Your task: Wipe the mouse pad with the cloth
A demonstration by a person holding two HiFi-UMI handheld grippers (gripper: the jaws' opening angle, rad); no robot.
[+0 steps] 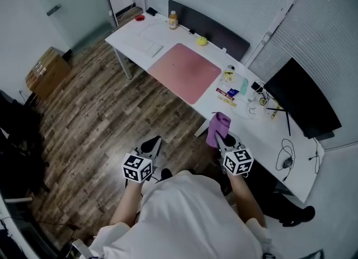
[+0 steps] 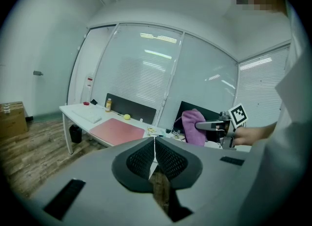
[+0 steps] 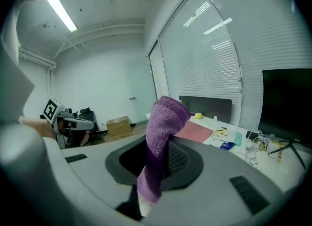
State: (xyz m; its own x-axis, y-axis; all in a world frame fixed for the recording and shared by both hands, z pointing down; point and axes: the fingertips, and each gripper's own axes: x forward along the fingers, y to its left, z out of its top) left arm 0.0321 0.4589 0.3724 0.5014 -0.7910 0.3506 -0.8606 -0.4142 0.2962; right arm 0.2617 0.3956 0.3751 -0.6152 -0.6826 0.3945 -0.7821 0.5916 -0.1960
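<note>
The left gripper (image 2: 154, 148) had its two jaws pressed together, with only a thin seam showing between the dark ribbed pads and nothing caught in them. In the head view it hung over the wooden floor (image 1: 95, 118), in front of the person's body and clear of the white desk (image 1: 134, 31). The right gripper (image 3: 163, 159) was pinching the purple cloth (image 3: 160, 132). The jaws were closed on the cloth's middle, so that a folded bunch of it stood up above the pads and a narrower tail hung down below them. From above, the cloth sat at the near edge of the desk, and the gripper's marker cube was just beside the person's right forearm. The pink mouse pad (image 1: 184, 69) lay flat on the desk further along, to the left of the cloth and apart from it, and neither gripper was touching it. Beyond the pad lay a white keyboard (image 1: 150, 45), a small yellow object (image 1: 201, 41) and a bottle (image 1: 173, 20). Small clutter and cables lay between the pad and a dark monitor (image 1: 302, 98) at the right end of the desk. A cardboard box (image 1: 47, 70) stood on the floor well off to the left.
</note>
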